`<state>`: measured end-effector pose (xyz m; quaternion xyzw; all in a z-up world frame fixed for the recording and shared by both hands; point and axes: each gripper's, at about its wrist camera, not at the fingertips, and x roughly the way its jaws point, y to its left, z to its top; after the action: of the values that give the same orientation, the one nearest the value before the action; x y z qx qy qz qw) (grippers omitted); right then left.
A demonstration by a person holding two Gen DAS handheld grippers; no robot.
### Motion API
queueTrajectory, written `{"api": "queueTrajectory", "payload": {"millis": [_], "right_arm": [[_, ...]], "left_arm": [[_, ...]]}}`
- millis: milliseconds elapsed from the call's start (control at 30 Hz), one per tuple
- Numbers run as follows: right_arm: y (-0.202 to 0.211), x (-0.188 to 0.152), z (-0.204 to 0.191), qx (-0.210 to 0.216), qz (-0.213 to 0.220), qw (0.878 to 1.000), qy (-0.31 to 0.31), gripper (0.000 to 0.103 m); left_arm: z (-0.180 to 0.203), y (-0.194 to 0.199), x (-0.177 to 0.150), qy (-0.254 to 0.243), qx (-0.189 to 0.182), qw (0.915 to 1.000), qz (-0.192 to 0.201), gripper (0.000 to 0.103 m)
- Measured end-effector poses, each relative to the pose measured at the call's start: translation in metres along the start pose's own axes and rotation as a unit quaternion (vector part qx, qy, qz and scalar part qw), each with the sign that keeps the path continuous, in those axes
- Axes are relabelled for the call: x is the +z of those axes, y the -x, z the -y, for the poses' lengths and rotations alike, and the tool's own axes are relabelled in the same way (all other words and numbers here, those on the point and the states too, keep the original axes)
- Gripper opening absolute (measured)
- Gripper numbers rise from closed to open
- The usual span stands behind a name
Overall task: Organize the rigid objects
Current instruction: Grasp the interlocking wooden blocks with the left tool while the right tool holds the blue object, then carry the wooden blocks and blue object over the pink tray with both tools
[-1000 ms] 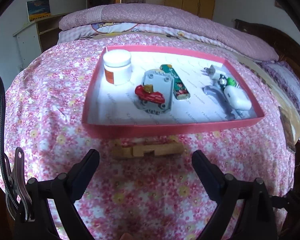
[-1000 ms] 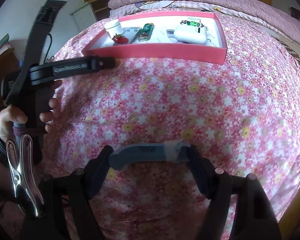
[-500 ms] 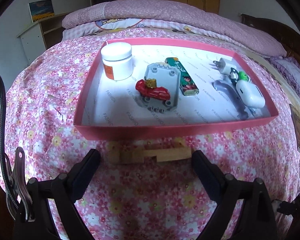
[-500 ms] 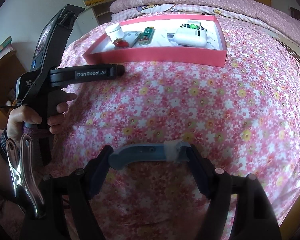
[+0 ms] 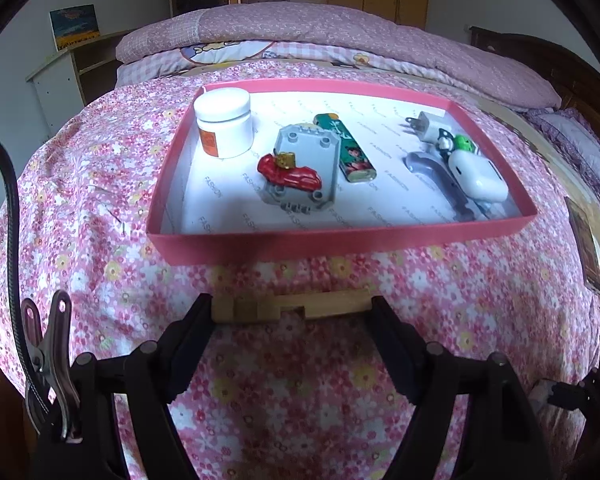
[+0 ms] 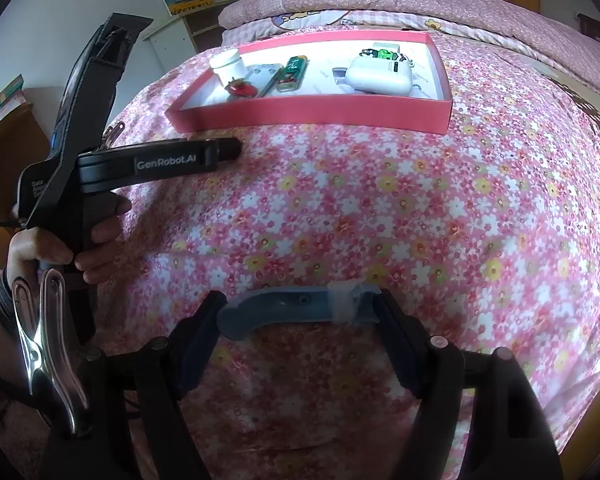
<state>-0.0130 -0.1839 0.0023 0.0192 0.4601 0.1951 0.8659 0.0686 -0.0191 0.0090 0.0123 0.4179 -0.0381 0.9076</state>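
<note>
Wooden block [image 5: 292, 307] lay crosswise btwn left gripper [image 5: 291, 312] jaws, closing on its ends; pink tray [image 5: 340, 240] just beyond.

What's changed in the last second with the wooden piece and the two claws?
The left claw has moved up to the wooden block lying just in front of the pink tray, and its jaws are closing, now at the block's two ends. Before, they stood wide, short of it. The right claw has kept its grip on the blue handle piece. The tray's contents are unchanged.
</note>
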Motion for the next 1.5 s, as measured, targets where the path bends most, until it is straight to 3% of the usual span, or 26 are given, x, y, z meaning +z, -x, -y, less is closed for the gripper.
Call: {"api": "queueTrajectory", "payload": {"millis": [800, 1500], "right_arm": [[0.002, -0.003, -0.002, -0.012, 0.016, 1.0, -0.013, 0.076], [0.008, 0.023, 0.008, -0.018, 0.043, 0.999, -0.02, 0.076]], "left_arm": [[0.004, 0.025, -0.02, -0.015, -0.03, 0.9994, 0.01, 0.081], [0.004, 0.043, -0.003, -0.022, -0.036, 0.9986, 0.031, 0.081]]}}
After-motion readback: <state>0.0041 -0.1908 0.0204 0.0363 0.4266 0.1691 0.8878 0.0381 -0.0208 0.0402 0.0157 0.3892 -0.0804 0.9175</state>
